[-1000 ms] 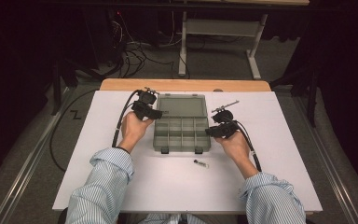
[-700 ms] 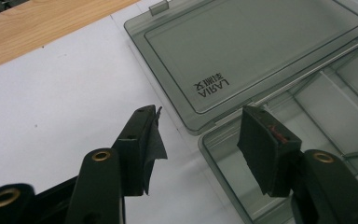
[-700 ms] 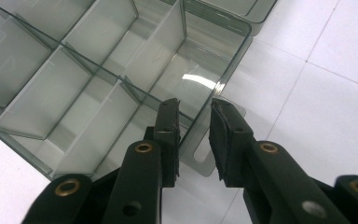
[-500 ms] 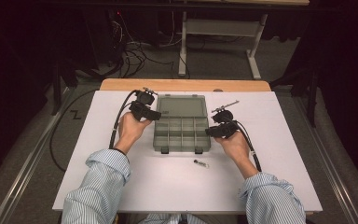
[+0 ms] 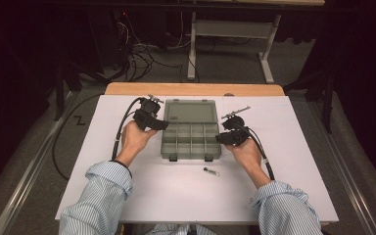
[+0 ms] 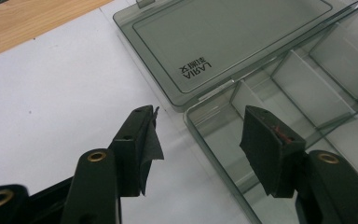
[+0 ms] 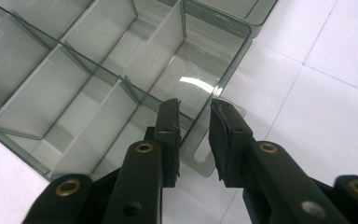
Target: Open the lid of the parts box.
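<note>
Organizer box [image 5: 190, 131] is sitting mid-frame on the white table [image 5: 103, 147], lid open. Your left claw [image 6: 198, 133] is spreading wide, straddling the box's corner wall without pressing. Your right claw [image 7: 195, 123] is standing narrow around the box's latch tab [image 7: 205, 161]; contact is unclear.

— What differs from a second ago?

— The left gripper [image 6: 198, 140] has just been opening; its jaws now stand wide apart.

— Is anything between them?

— The near wall of the compartment box [image 6: 200, 135] runs through the gap, but neither pad touches it.

— Has the hand itself shifted?

— Hardly. In the high view the left gripper [image 5: 152, 122] sits at the same corner of the compartment box [image 5: 190, 139], with no visible shift in its place.
</note>
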Available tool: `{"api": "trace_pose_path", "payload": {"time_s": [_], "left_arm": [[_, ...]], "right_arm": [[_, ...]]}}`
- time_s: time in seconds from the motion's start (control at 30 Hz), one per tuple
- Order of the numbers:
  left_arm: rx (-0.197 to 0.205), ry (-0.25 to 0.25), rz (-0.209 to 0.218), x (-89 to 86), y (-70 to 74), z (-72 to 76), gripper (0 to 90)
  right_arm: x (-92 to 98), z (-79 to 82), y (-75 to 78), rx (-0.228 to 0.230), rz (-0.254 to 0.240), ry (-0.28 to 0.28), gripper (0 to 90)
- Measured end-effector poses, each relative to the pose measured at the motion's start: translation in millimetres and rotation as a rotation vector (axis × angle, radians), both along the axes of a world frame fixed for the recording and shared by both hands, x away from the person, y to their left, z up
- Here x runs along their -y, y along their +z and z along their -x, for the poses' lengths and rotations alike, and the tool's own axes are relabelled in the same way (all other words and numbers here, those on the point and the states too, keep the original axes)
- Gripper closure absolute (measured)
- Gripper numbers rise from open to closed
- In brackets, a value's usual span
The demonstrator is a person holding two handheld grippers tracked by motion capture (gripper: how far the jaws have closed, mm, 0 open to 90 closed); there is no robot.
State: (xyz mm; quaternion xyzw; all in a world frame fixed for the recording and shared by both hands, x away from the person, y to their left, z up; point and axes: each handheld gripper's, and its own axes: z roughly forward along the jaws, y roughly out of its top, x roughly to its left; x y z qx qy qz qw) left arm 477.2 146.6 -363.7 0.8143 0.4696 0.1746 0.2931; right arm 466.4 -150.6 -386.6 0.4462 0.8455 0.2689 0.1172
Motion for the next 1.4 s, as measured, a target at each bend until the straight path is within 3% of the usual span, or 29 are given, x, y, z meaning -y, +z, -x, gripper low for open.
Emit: {"api": "trace_pose_path", "payload": {"time_s": [0.6,1.07,1.2,1.4], "left_arm": [[0.038,-0.007,0.063,-22.8,3.3,29.3,42.9],[0.131,-0.034,0.14,-31.3,-1.1,66.9,42.2],[0.15,-0.046,0.121,-31.7,-3.5,74.2,41.9],[0.193,-0.054,0.134,-32.1,-4.6,87.5,41.7]], "right_arm": [[0.9,0.4,1.1,0.005,-0.004,0.015,73.4],[9.3,5.9,6.0,0.027,-0.055,0.027,71.4],[9.8,8.5,4.0,0.009,-0.053,0.038,70.5],[14.4,15.0,7.7,0.021,-0.083,0.049,68.6]]}}
